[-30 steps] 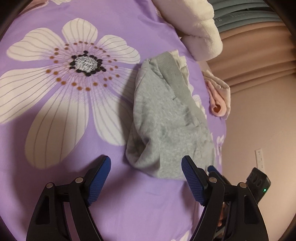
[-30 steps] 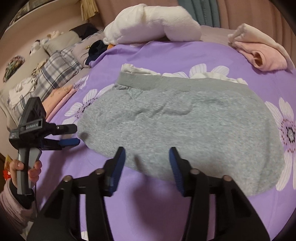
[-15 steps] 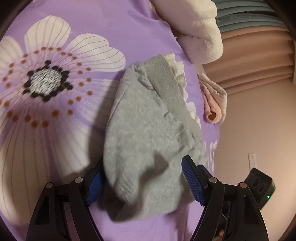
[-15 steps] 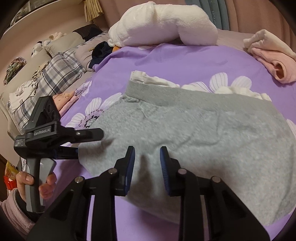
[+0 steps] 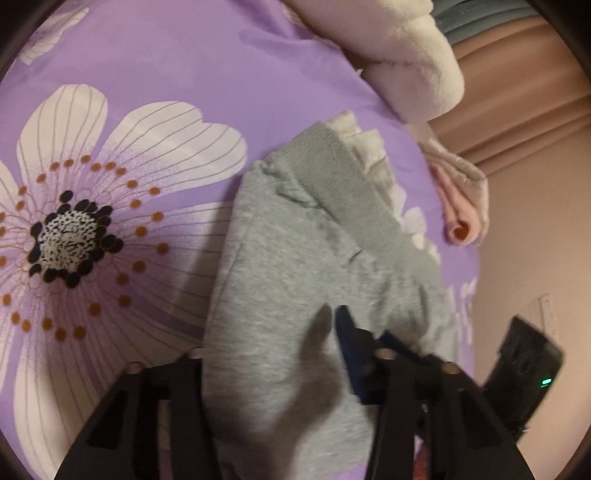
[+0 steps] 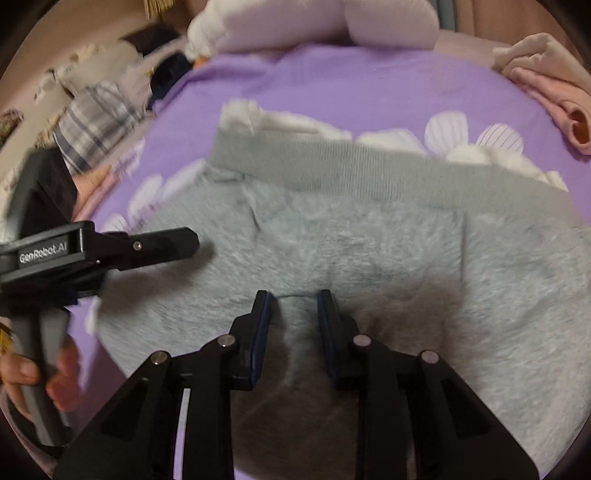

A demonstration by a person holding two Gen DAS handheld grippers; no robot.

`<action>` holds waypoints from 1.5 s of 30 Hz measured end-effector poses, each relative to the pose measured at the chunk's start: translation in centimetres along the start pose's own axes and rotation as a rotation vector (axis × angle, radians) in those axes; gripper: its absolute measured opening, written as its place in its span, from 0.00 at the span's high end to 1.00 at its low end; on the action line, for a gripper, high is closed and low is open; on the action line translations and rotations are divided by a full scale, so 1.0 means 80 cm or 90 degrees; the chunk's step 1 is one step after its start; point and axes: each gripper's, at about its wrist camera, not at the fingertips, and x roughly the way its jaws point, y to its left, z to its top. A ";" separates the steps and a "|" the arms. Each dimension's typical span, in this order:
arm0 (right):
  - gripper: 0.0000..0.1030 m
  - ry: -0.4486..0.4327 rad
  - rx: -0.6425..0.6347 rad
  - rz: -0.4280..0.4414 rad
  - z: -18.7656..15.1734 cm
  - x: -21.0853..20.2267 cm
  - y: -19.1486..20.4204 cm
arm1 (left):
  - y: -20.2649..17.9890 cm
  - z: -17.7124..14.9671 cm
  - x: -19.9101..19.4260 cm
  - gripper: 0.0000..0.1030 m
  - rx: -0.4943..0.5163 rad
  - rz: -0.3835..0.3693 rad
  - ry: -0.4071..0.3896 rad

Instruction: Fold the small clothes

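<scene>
Left claw: cloth lies between and over its fingers, the left finger hidden under the fabric, the blue pad of the right finger showing against it. Gap looks narrow, but whether it pinches the cloth I cannot tell. In the right wrist view it comes in from the side at the garment's left edge, a hand on its handle.
Grey garment: small, soft knit, spread flat on the bed, its near hem at both claws and its ribbed waistband at the far end. Judged laid out this way so that the near hem can be carried over to the band.
White garment: just beyond the waistband, partly under the grey one, only its frilled edge showing.
Right claw: fingers set a little apart and down on the grey cloth near the middle of the near hem, a ridge of fabric rising between the pads. Partly closed, not yet pinching as far as I can see.
Bed: purple cover with flower print; bare cover beyond the white garment gives room to fold forward.
Pink garment: far right of the right claw, well apart from the grey one.
White pillow: at the far edge, beyond the bare cover.
Plaid cloth: far left, off the bed cover.
Bed edge: close on the right of the left claw, little room that way.
</scene>
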 end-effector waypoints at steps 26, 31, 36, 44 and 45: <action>0.72 -0.042 0.017 0.006 0.114 0.017 0.032 | 0.019 -0.003 -0.007 0.68 0.004 -0.016 0.002; 0.72 -0.056 -0.028 0.004 0.058 -0.034 0.038 | 0.008 0.001 -0.001 0.68 -0.003 -0.001 -0.002; 0.72 -0.016 -0.075 -0.030 0.011 -0.021 0.045 | -0.004 0.005 0.004 0.70 0.001 0.030 -0.001; 0.73 -0.001 -0.045 0.018 -0.012 -0.014 0.026 | -0.032 0.010 -0.002 0.87 0.013 0.062 -0.005; 0.71 -0.011 -0.026 0.037 -0.011 -0.022 0.018 | -0.040 0.011 -0.006 0.91 0.023 0.062 -0.008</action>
